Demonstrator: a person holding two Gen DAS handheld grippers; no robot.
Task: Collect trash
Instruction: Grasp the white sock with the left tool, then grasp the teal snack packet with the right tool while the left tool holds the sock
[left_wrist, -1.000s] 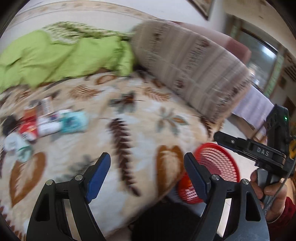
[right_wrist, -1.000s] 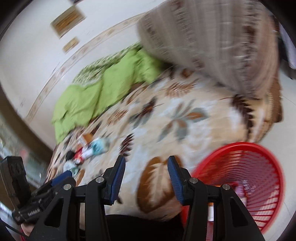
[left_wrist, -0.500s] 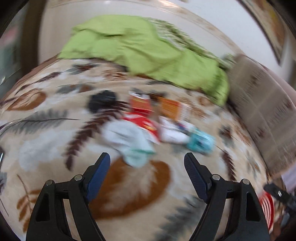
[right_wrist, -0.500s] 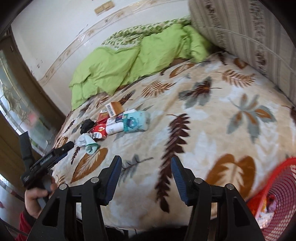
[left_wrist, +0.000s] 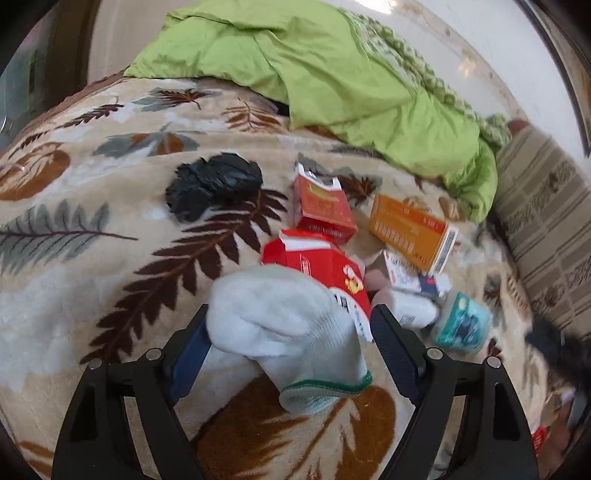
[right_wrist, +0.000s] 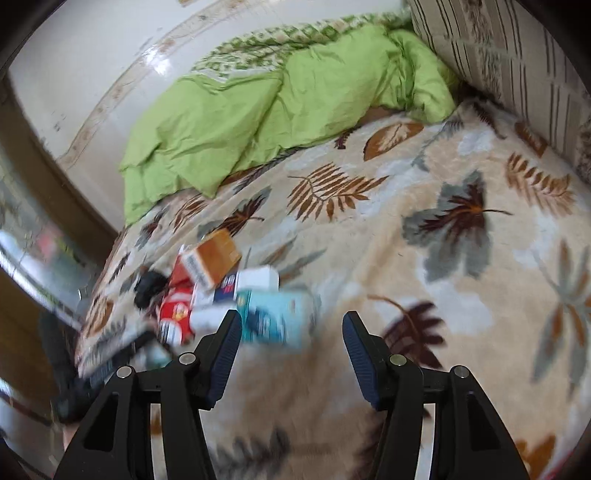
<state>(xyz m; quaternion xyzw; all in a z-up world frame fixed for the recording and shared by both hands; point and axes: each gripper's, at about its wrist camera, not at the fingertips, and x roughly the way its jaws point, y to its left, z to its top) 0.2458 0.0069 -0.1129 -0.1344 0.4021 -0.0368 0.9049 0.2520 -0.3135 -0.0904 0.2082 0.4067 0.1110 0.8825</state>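
Trash lies in a loose heap on the cream plush blanket with brown and grey leaf prints (left_wrist: 92, 302) that covers the bed. Nearest the left gripper (left_wrist: 290, 341) is a crumpled white knit glove with a green cuff (left_wrist: 284, 332); it sits between the two blue-padded fingers (left_wrist: 188, 350), which point steeply down at the blanket. The jaws have just been closing around the glove; the left pad seems to touch it, but whether they press on it I cannot tell. Just behind the glove lies a flattened red carton (left_wrist: 314, 262), and farther back an open red cigarette pack (left_wrist: 323, 210). A crumpled black plastic bag (left_wrist: 212, 184) rests to the far left of these. To the right lie an orange rectangular box (left_wrist: 410, 230), a white and blue box (left_wrist: 413, 277) and a teal packet (left_wrist: 461, 325), close together.

In the right wrist view, the right gripper (right_wrist: 291, 349) also tilts downward, hovering above the blanket. Its jaws have just been opening and stand released, with nothing between them; the blurred teal packet (right_wrist: 277, 317) shows just beyond its left finger. A rumpled lime-green quilt (right_wrist: 258, 122) is bunched at the far side of the bed, and a beige striped cushion (right_wrist: 517, 62) stands at the far right.
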